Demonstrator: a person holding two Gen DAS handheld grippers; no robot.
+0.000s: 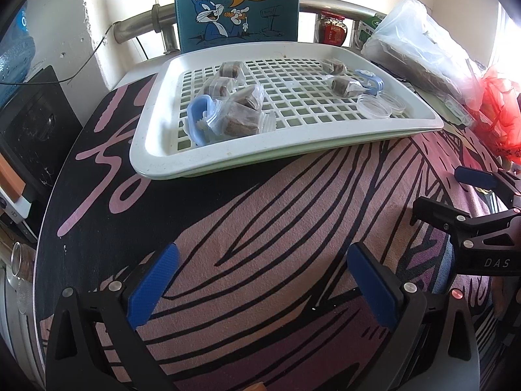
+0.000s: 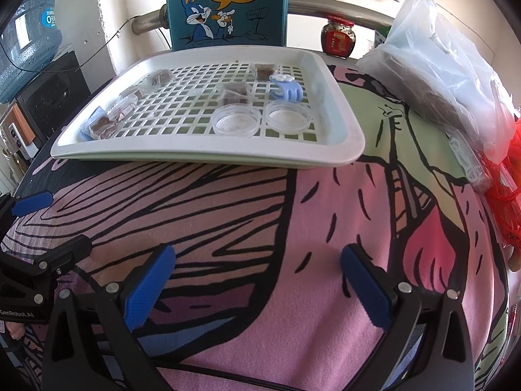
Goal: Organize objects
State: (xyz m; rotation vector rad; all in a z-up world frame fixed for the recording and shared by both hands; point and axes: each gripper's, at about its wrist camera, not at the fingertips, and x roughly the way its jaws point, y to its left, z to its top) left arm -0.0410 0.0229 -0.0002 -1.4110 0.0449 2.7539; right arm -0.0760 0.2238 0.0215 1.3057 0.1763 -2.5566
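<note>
Both grippers over desk (image 2: 293,234), short of white grid tray (image 2: 345,120).
Right gripper (image 2: 257,280): fingers spread, nothing between.
Left gripper (image 1: 263,280): same.
Petri dishes (image 2: 236,120) at 12 o'clock, nearer right; wrapped brown snacks (image 1: 242,110) plus blue clip (image 1: 198,117) at 12 o'clock, nearer left.

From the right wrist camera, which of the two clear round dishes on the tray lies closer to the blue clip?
The right-hand clear dish, directly below the blue clip. The other dish sits further left, near a wrapped brown snack.
</note>
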